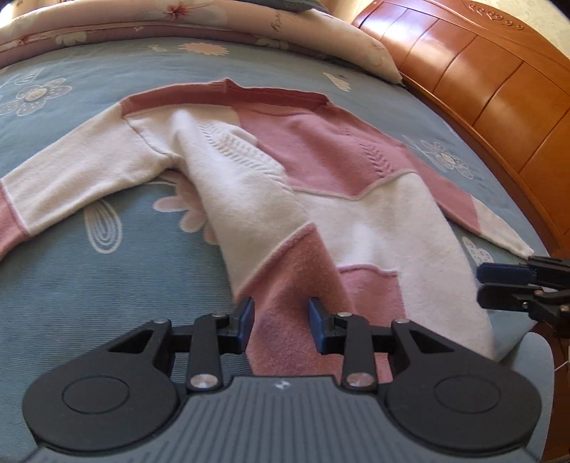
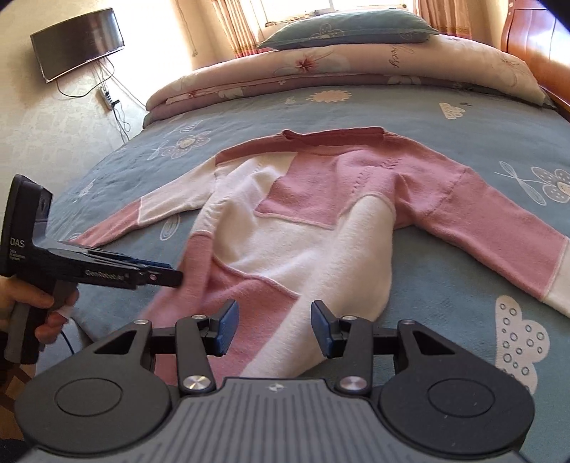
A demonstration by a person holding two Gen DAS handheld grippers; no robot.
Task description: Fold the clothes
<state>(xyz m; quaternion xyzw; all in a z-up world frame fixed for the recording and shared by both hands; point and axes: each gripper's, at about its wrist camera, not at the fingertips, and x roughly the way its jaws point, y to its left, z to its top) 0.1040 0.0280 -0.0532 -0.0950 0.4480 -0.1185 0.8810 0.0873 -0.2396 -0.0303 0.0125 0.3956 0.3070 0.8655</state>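
Observation:
A pink and white knit sweater lies flat on the blue flowered bed sheet. Its collar points away from me and both sleeves are spread out. My left gripper is open just above the pink left corner of the hem, with cloth showing between its fingers. My right gripper is open over the hem's pink and white right part. From the side, the right gripper shows at the sweater's right edge. The left gripper shows at the left edge, held by a hand.
A folded floral quilt and a blue pillow lie at the far end of the bed. A wooden headboard runs along the right. A TV hangs on the left wall with cables below it.

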